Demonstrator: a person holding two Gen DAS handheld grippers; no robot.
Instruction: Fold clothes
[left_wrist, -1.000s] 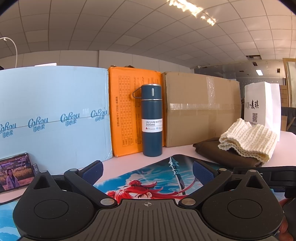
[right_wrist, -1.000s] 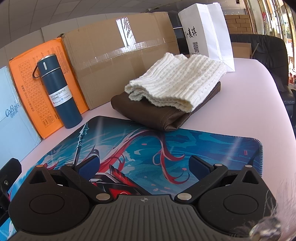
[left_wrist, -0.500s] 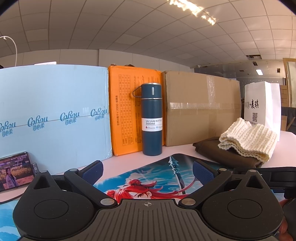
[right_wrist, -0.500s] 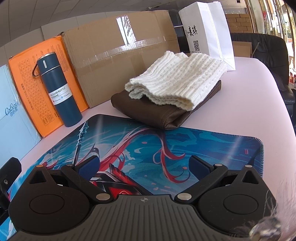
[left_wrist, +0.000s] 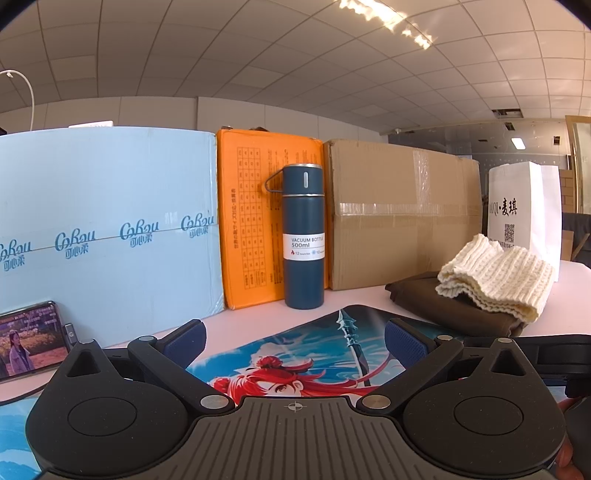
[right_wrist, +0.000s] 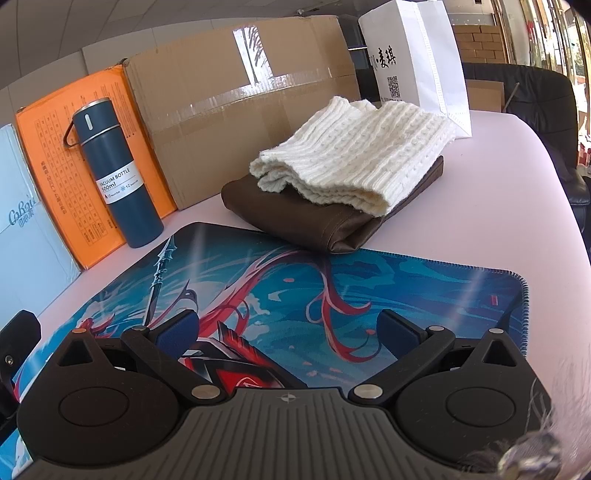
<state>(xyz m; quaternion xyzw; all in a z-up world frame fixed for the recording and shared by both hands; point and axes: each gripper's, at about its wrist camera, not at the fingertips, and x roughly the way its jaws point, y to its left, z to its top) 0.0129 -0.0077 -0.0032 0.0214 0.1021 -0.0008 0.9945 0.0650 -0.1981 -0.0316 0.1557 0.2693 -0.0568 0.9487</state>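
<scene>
Going left to right: there's a phone (left_wrist: 31, 338) propped against a pale blue box (left_wrist: 107, 225), then an orange box (left_wrist: 255, 229), a dark blue flask (left_wrist: 303, 240) standing upright in front of it, a big cardboard box (left_wrist: 402, 218), and a white paper bag (left_wrist: 522, 206) at the far end.

The clothes sit on the pink table (right_wrist: 480, 206), just off the far right corner of the printed mat (right_wrist: 288, 280). It's a cream knit sweater (right_wrist: 354, 155) lying on top of a brown garment (right_wrist: 295, 218), and both look folded already, stacked fairly neat. The brown one's near edge seems to just touch or overlap the mat edge, hard to say which.

Left gripper (left_wrist: 293, 338) has its fingers spread wide with nothing between them, hovering low over the mat. Right gripper (right_wrist: 290, 326) is the same deal: spread apart, empty, mat showing through the gap, pointed roughly toward the pile.

So my read is we're either between garments or basically done. If there's more to do, the next move would be reaching the right gripper forward to the stack, pinching an edge of the sweater, and dragging it onto the mat. That knit is floppy, so grab a good bite of it.
</scene>
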